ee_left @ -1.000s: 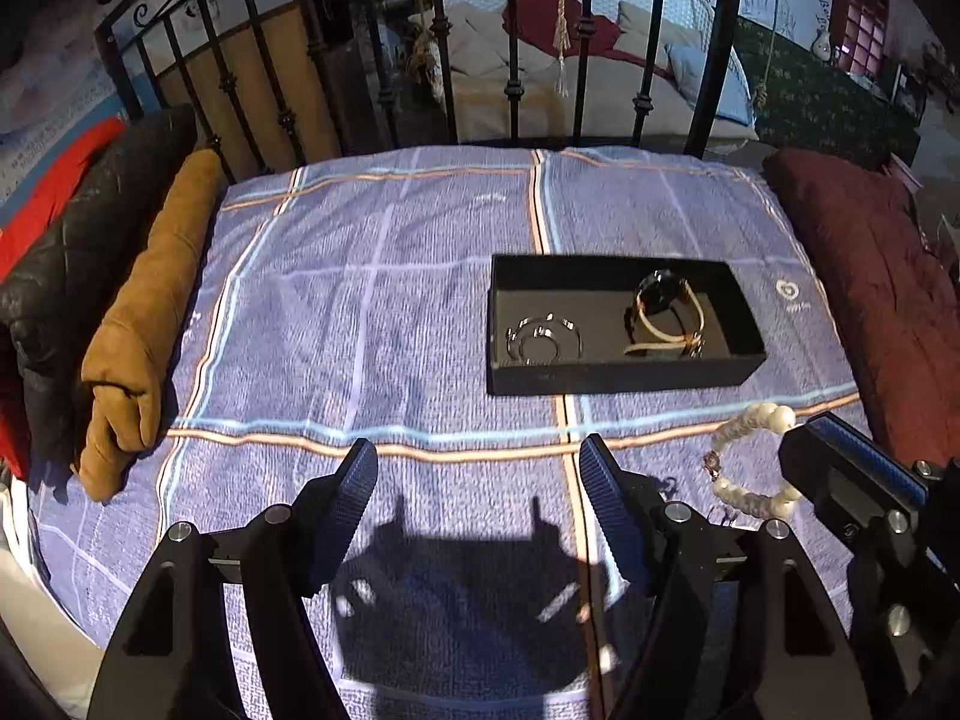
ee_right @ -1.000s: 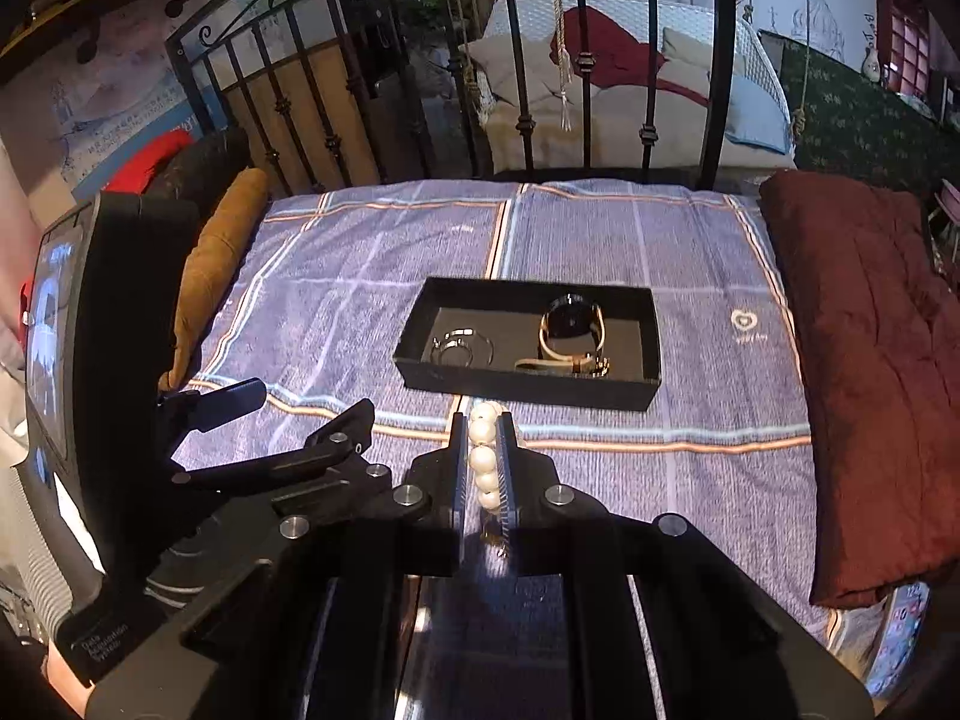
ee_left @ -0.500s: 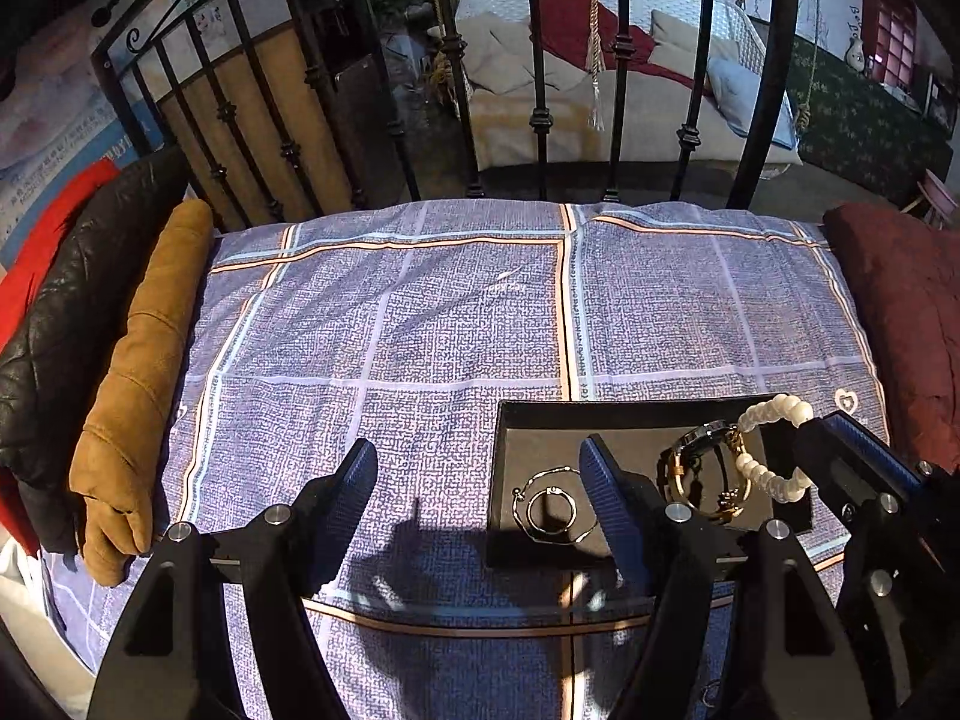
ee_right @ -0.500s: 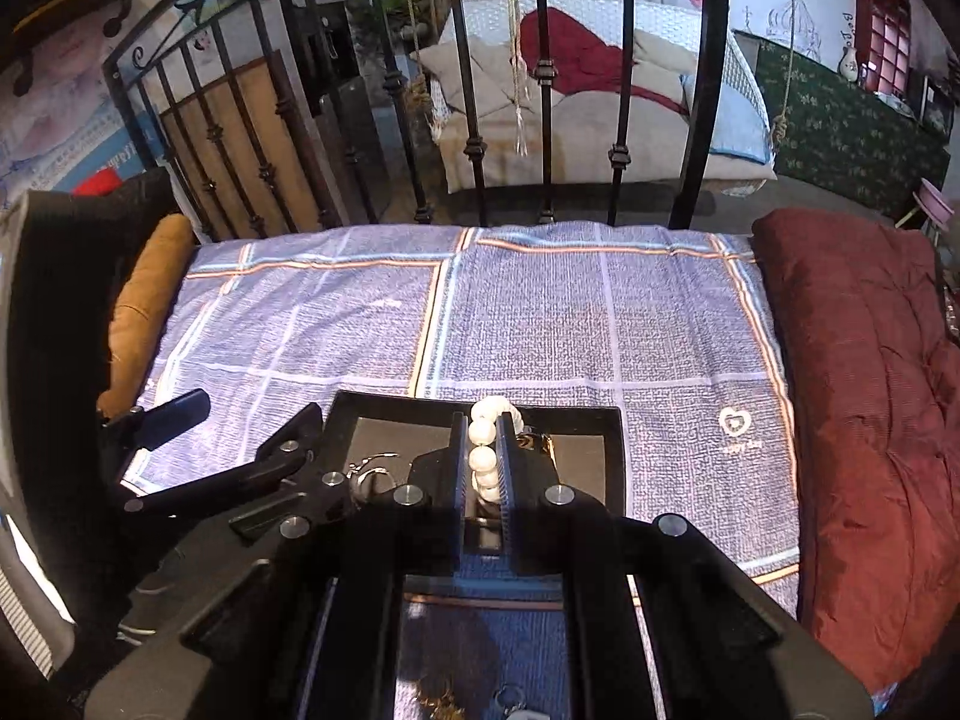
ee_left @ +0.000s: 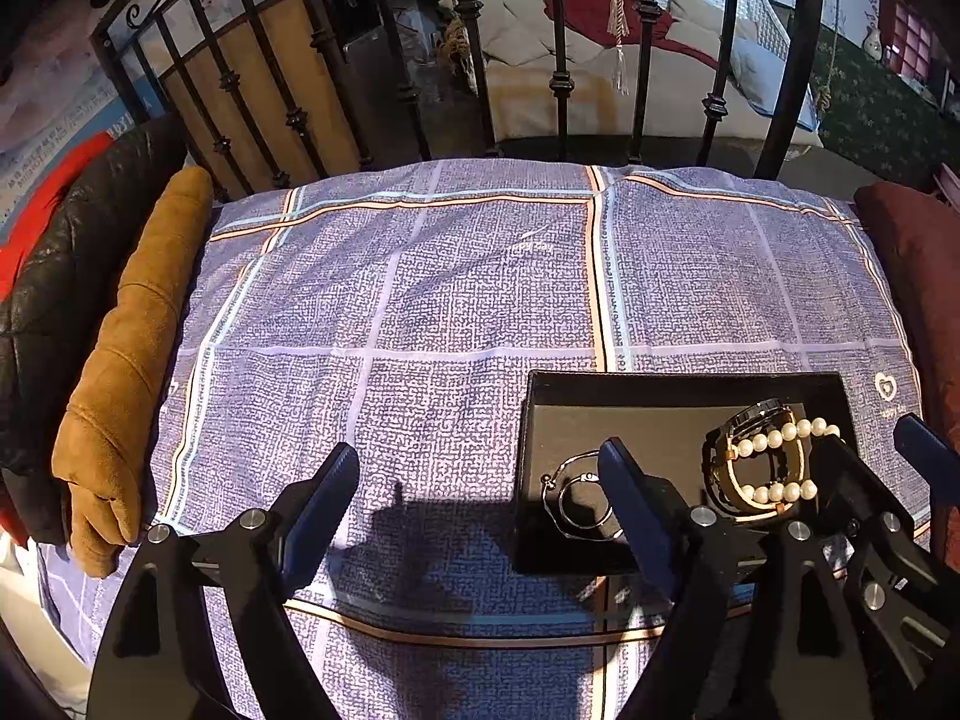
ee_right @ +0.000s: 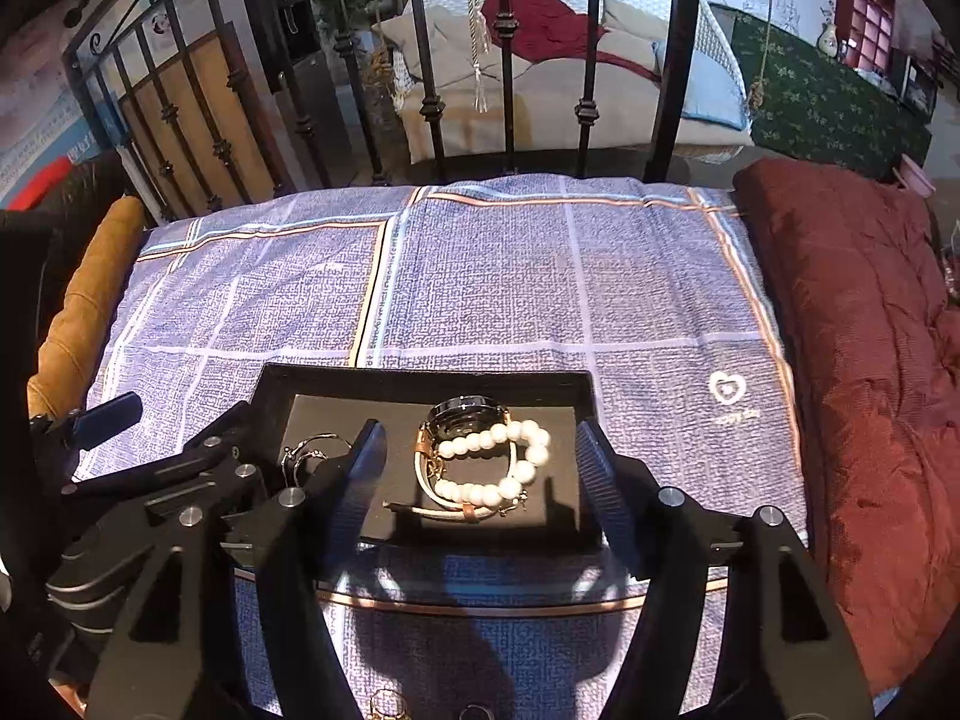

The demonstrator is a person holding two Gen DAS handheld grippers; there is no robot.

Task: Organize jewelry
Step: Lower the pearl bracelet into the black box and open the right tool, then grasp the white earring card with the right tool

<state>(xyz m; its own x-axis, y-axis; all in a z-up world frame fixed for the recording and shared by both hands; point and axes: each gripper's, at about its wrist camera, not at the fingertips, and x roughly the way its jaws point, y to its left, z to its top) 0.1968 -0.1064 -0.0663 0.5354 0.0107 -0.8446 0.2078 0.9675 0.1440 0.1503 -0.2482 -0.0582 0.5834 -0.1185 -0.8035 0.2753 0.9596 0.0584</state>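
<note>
The pearl bracelet (ee_right: 501, 465) lies in the black tray (ee_right: 420, 377), on top of the watch (ee_right: 465, 414) with the pale strap. It sits between my right jaws, but they do not touch it. My right gripper (ee_right: 480, 468) is opening its jaws, and the pearls are loose on the watch. Beside the watch, in the left part of the tray, lies a thin silver bangle (ee_left: 576, 495). My left gripper (ee_left: 480, 501) is also opening its jaws wide, and nothing is in them. One left finger (ee_left: 630, 498) hangs over the bangle and the other over the bed cover. The tray sits on the blue checked bed cover (ee_left: 420, 312), close to the near edge of the bed. A dark red blanket (ee_right: 870, 360) lies along the right edge. A brown cushion (ee_left: 132, 360) and a black jacket (ee_left: 54, 276) lie along the left edge. Black iron bars (ee_right: 510, 60) stand at the far edge.
</note>
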